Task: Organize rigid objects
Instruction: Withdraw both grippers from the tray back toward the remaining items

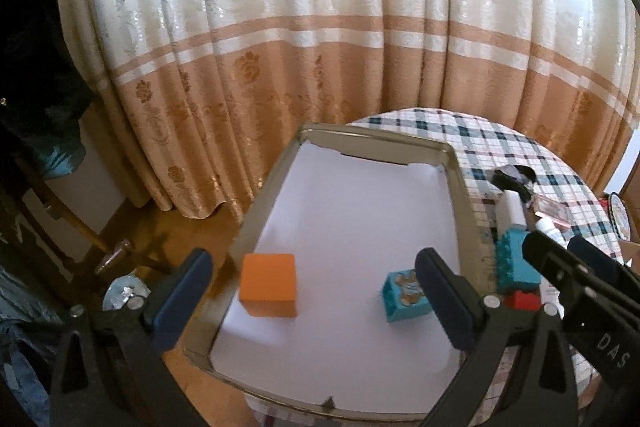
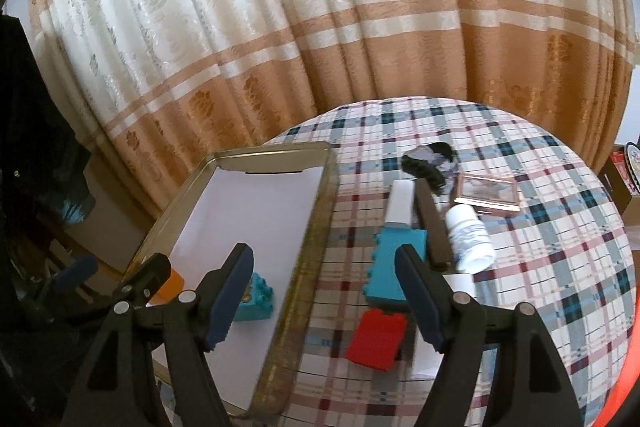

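A metal tray (image 1: 466, 203) lined with white paper holds an orange cube (image 1: 269, 285) and a small teal brick (image 1: 404, 293). My left gripper (image 1: 316, 301) is open and empty above the tray's near half. In the right wrist view the tray (image 2: 320, 211) lies left, with the small teal brick (image 2: 258, 301) inside. My right gripper (image 2: 326, 301) is open and empty over the tray's right rim. A large teal brick (image 2: 394, 271) and a red brick (image 2: 376, 339) lie on the tablecloth beside the tray, between and below its fingers.
The round table has a plaid cloth (image 2: 560, 227). On it lie a white bottle (image 2: 470, 231), a white block (image 2: 400, 203), a dark bar (image 2: 434, 227), a black brush (image 2: 430, 163) and a pink framed box (image 2: 486, 193). A curtain (image 1: 320, 27) hangs behind. A wooden chair (image 1: 80, 227) stands left.
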A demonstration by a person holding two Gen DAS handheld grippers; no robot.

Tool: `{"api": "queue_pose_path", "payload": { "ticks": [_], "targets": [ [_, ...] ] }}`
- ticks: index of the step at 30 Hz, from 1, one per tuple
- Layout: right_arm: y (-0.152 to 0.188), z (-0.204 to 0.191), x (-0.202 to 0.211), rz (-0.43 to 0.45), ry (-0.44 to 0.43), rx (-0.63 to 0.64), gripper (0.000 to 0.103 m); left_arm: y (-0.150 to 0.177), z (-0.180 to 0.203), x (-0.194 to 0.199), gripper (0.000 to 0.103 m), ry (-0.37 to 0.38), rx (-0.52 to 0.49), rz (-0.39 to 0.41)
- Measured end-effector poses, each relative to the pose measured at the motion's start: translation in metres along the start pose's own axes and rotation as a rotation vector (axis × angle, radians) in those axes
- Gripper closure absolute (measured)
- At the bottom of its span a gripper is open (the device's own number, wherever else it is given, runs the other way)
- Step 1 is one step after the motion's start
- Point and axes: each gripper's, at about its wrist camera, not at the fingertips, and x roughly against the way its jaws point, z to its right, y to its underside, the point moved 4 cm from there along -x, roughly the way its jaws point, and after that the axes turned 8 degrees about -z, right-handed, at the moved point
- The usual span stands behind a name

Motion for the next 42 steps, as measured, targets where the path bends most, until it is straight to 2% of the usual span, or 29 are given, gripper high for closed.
{"api": "queue_pose_path", "payload": {
  "ticks": [9, 16, 26, 35, 42],
  "targets": [
    [0.002, 0.031, 0.011, 0.016, 0.042, -0.054, 0.028, 0.004, 0.026, 0.005, 0.001, 0.047, -0.043, 0.0],
    [0.009, 0.058, 0.02, 0.029, 0.095, -0.073, 0.028, 0.008, 0.043, 0.008, 0.001, 0.121, -0.065, -0.01],
    [0.026, 0.098, 0.016, -0.014, 0.196, -0.104, 0.028, 0.018, 0.07, 0.015, 0.001, 0.179, -0.144, 0.001],
    [0.033, 0.108, 0.003, -0.072, 0.186, -0.099, 0.028, 0.026, 0.103, 0.029, 0.001, 0.273, -0.234, -0.013],
    [0.04, 0.096, -0.017, -0.14, 0.138, -0.075, 0.028, 0.024, 0.102, 0.029, 0.001, 0.257, -0.242, -0.024]
  ]
}}
